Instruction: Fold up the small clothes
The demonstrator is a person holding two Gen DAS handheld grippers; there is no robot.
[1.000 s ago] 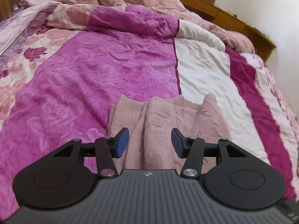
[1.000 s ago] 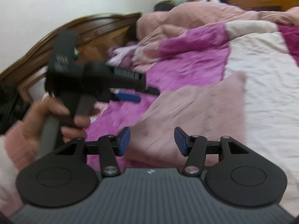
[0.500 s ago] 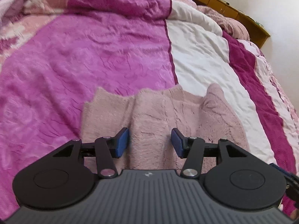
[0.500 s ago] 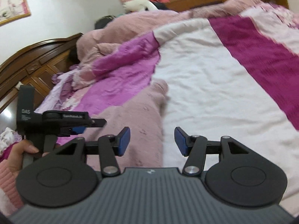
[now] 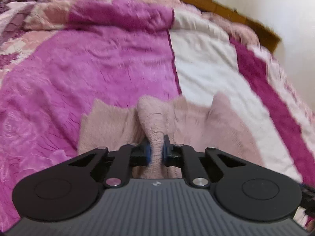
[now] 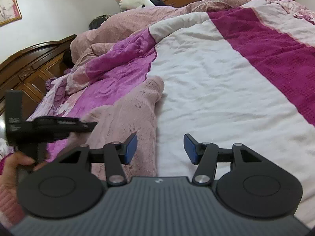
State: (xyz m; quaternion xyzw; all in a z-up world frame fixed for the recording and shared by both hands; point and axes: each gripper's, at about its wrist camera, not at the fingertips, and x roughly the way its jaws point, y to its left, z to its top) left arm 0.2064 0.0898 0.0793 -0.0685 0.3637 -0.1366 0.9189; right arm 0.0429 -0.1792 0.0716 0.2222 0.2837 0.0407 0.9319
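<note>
A fuzzy pale-pink garment (image 5: pixel 196 125) lies flat on the bed, straddling the magenta and white parts of the cover. My left gripper (image 5: pixel 156 151) is closing its jaws on a pinched-up ridge of the garment's near edge, and the blue pads press on the cloth. In the right wrist view the same garment (image 6: pixel 133 114) runs away from me, with one sleeve end at the far tip. My right gripper (image 6: pixel 160 148) hovers open over its right edge. One pad is above the pink cloth, the other above the white cover, and nothing is between them.
A hand (image 6: pixel 15 163) holds the left tool at the left of the right wrist view. The magenta quilt (image 5: pixel 88 74) and white bedspread (image 6: pixel 216 98) cover the bed. A heaped pink duvet (image 6: pixel 157 19) lies at the far end, and a wooden headboard (image 6: pixel 29 64) stands at the left.
My left gripper came down onto the garment's near edge and its jaws closed on a fold of it. My right gripper swung round to the garment's right side and stayed open.
</note>
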